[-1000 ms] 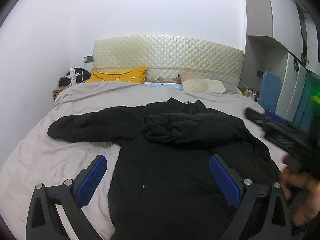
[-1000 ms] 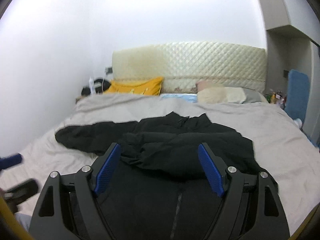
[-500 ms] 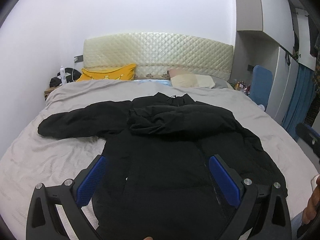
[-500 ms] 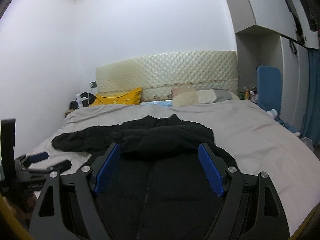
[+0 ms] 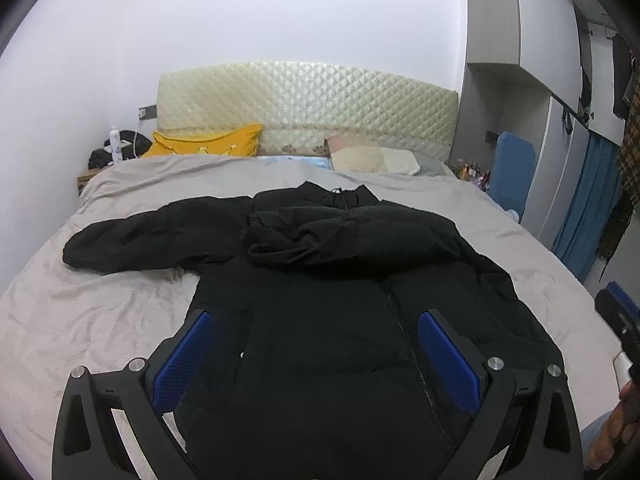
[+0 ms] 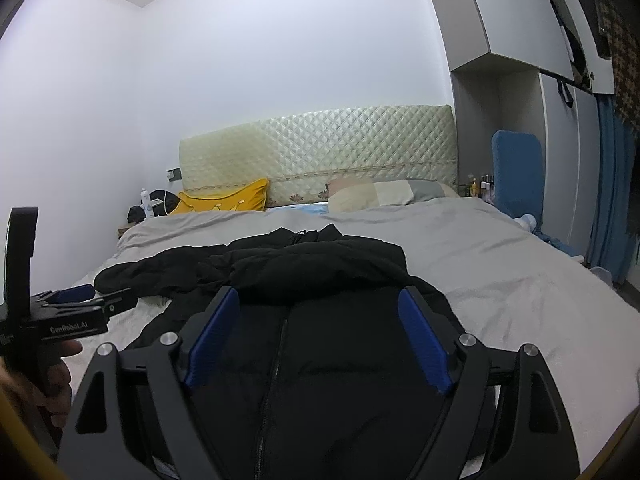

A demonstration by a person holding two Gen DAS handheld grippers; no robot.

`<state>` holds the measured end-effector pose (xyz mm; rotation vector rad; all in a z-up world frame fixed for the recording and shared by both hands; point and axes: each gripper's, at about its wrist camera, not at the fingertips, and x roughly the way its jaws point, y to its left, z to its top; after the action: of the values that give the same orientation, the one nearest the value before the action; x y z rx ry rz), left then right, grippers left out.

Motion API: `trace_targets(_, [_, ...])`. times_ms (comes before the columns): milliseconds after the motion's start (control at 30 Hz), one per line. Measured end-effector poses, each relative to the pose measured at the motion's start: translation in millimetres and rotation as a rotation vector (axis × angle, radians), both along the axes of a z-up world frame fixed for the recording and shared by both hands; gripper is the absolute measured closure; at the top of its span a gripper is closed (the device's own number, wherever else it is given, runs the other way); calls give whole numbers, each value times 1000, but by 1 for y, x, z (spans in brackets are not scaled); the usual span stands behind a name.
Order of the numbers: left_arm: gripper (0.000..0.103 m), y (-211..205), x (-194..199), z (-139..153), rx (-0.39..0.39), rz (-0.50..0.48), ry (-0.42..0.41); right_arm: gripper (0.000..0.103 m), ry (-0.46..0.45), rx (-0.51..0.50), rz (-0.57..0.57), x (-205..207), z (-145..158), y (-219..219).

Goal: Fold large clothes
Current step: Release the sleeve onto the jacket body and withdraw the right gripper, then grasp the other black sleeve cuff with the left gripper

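Black jacket [image 5: 328, 320] flat on bed [image 5: 92, 320]

One black jacket [image 5: 320, 320], one yellow pillow [image 5: 208, 145], two claws [image 5: 316, 354].

A wide bed [image 5: 104, 312] fills the room, dressed in a rumpled grey cover. Spread flat across the middle lies a black puffer jacket [image 5: 344, 320], zip up, hem at the near edge, collar toward the far end. One sleeve stretches out to the left; the other is folded across the chest. Up at the far end, against the quilted cream headboard [image 5: 308, 108], a yellow pillow [image 5: 208, 146] sits left and a beige pillow [image 5: 372, 158] right.
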<state>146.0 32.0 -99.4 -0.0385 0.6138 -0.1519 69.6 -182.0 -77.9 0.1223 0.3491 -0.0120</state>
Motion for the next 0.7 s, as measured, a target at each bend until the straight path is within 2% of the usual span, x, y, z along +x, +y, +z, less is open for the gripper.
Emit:
trace_targets(167, [0, 18, 24, 7, 4, -11, 22, 21, 13, 9, -11, 6, -8, -6])
trace_targets(333, [0, 53, 50, 22, 53, 30, 15, 19, 15, 12, -25, 6, -10, -9])
trace_targets(533, [0, 119, 85, 44, 84, 93, 23, 18, 29, 14, -28, 10, -13, -8])
trace_targets(700, [0, 184, 121, 38, 110, 169, 81, 18, 37, 14, -37, 11, -15, -7])
